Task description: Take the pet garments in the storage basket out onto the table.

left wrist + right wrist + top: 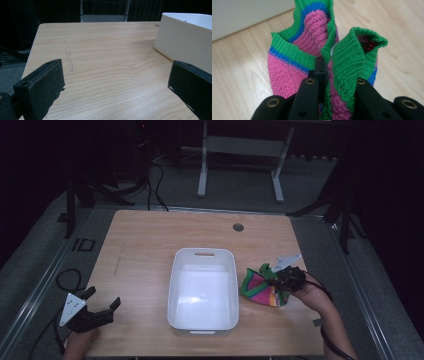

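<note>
A knitted cloth (pixel 258 287) in pink, green, blue and yellow stripes lies bunched on the wooden table (pixel 145 240), just right of a white plastic tub (pixel 202 290). My right gripper (pixel 280 279) is shut on the cloth; in the right gripper view a green-edged fold (pixel 344 62) is pinched between the black jaws. The rest of the cloth (pixel 287 70) hangs down to the tabletop. My left gripper (pixel 102 302) rests low at the table's front left corner, open, with bare wood between its pads (pixel 42 85). The tub's side wall (pixel 185 42) stands to its right.
The tub's inside holds nothing. A round cable hole (pixel 238 227) sits near the table's far edge. A white frame (pixel 240 150) stands on the grey floor behind the table. Black cables (pixel 70 280) lie on the floor at left.
</note>
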Action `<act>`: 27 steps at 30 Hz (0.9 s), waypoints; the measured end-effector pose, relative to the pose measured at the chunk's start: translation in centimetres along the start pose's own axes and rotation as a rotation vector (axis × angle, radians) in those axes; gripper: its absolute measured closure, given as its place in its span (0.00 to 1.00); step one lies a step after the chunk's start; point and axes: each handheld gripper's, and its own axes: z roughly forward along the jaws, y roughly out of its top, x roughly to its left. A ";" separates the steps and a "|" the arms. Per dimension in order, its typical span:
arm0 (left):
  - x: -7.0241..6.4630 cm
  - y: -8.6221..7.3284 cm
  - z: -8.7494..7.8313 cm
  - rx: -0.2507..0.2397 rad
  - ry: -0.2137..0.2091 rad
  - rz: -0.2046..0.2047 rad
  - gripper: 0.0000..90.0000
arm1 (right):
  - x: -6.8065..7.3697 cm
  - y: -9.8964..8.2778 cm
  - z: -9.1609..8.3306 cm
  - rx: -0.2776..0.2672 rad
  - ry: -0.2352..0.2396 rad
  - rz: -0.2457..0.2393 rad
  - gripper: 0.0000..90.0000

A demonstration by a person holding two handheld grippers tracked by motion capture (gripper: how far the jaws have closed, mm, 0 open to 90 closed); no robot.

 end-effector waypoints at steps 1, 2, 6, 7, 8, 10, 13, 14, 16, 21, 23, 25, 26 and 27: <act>0.0 0.0 0.0 0.000 0.000 0.000 0.01 | 0.1 -0.2 0.5 0.003 0.003 0.003 0.92; 0.0 0.0 0.0 0.000 0.000 0.000 0.01 | 0.1 -0.3 0.9 0.005 0.004 0.007 0.92; 0.0 0.0 0.0 0.001 -0.001 0.000 0.01 | 0.5 -0.7 2.5 0.015 0.011 0.014 0.91; 0.0 0.0 0.0 0.001 -0.001 0.000 0.01 | 0.6 -0.8 2.8 0.016 0.017 0.018 0.91; 0.0 0.0 0.0 0.001 -0.001 0.000 0.01 | 0.7 -0.9 3.1 0.016 0.018 0.022 0.91; 0.0 0.0 0.0 0.000 -0.001 0.000 0.01 | 0.9 -1.0 3.7 0.016 0.023 0.030 0.91; 0.0 0.0 0.0 0.000 0.000 0.000 0.01 | 1.1 -1.2 4.5 0.021 0.025 0.035 0.91; 0.0 0.0 0.0 0.000 0.000 0.000 0.01 | 1.2 -1.3 4.9 0.011 0.029 0.037 0.91; 0.0 0.0 0.0 0.000 0.000 0.000 0.01 | 1.2 -1.1 4.8 0.016 0.027 0.036 0.90; 0.0 0.0 0.0 -0.001 0.001 -0.002 0.01 | 1.4 -0.4 3.7 0.033 0.019 0.007 0.66; 0.0 0.0 0.0 -0.001 0.001 -0.002 0.01 | 1.6 0.0 2.9 0.024 0.009 -0.015 0.58; 0.0 0.0 0.0 -0.001 0.001 -0.001 0.01 | 1.6 0.4 1.8 -0.008 -0.003 -0.012 0.49; 0.0 0.0 0.0 -0.002 0.001 -0.001 0.01 | 1.5 0.5 1.3 -0.024 0.001 -0.001 0.47; 0.0 0.0 0.0 -0.002 0.001 -0.001 0.01 | 1.4 0.6 0.8 -0.042 -0.012 0.001 0.43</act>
